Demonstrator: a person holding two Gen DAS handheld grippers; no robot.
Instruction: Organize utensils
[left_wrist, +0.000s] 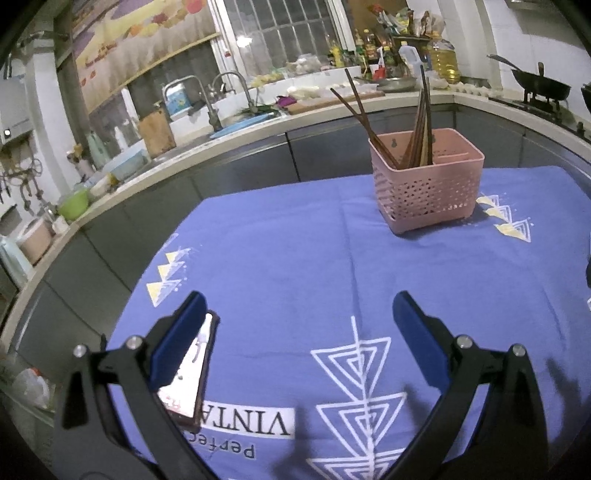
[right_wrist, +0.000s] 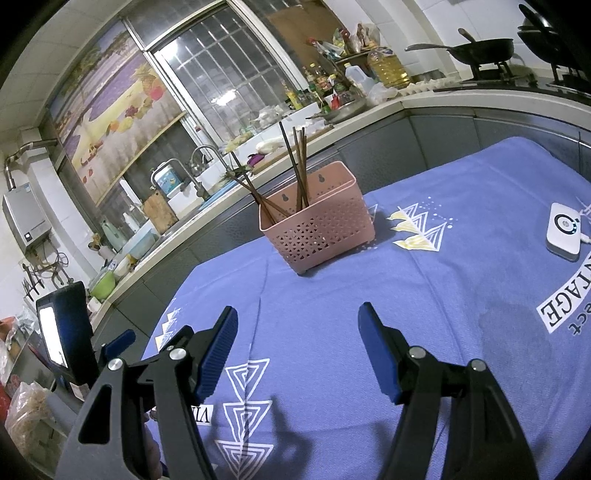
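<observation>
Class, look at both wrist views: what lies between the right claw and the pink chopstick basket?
Only bare blue tablecloth lies between the right claw and pink basket; the right wrist view shows this.

Hand-held gripper (left_wrist: 299, 314): bottom of frame, blue pads spread wide, nothing between them.
Phone (left_wrist: 192, 369): lower left, just beside the gripper's left finger.
Cloth (left_wrist: 295, 258): blue, white triangle prints, covers the bench.
Basket (left_wrist: 424, 184): pink, perforated, upper right on the cloth.
Chopsticks (left_wrist: 417, 125): dark brown, standing tilted in the basket.
Sink (left_wrist: 236, 123): upper left, behind.
</observation>
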